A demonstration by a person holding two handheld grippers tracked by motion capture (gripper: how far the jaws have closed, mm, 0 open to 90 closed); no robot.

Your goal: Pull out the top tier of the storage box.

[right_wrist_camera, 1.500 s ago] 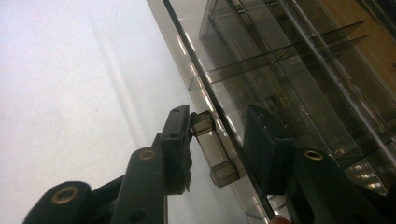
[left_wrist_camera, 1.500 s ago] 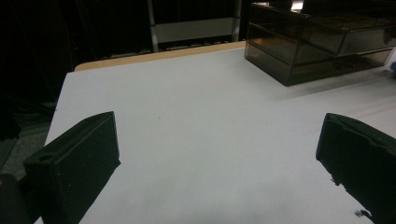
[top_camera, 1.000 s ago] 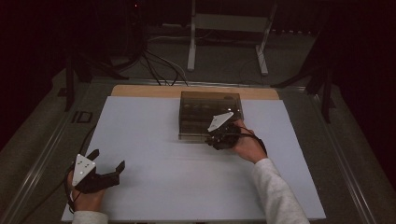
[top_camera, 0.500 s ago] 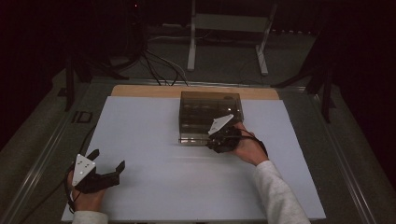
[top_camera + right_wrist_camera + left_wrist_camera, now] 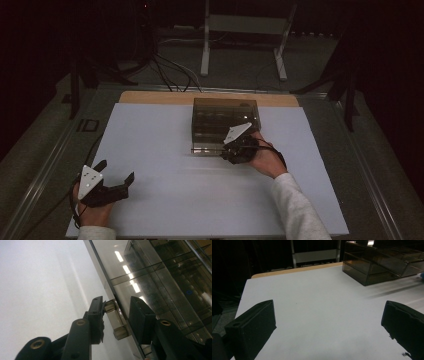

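Observation:
A smoky see-through drawer box stands on the white table top, right of the middle. My right gripper is at the box's near front, at a lower drawer that stands out a little. In the right gripper view the gripper has its jaws closed around the drawer's clear handle, the left pad pressing on a handle post. My left gripper rests low at the near left, far from the box, jaws wide. In the left gripper view the gripper has bare table between its pads, and the box sits far right.
A wooden strip runs along the table's far edge. Behind it stand a metal stand and loose cables on the dark floor. A metal rail borders the table on the left.

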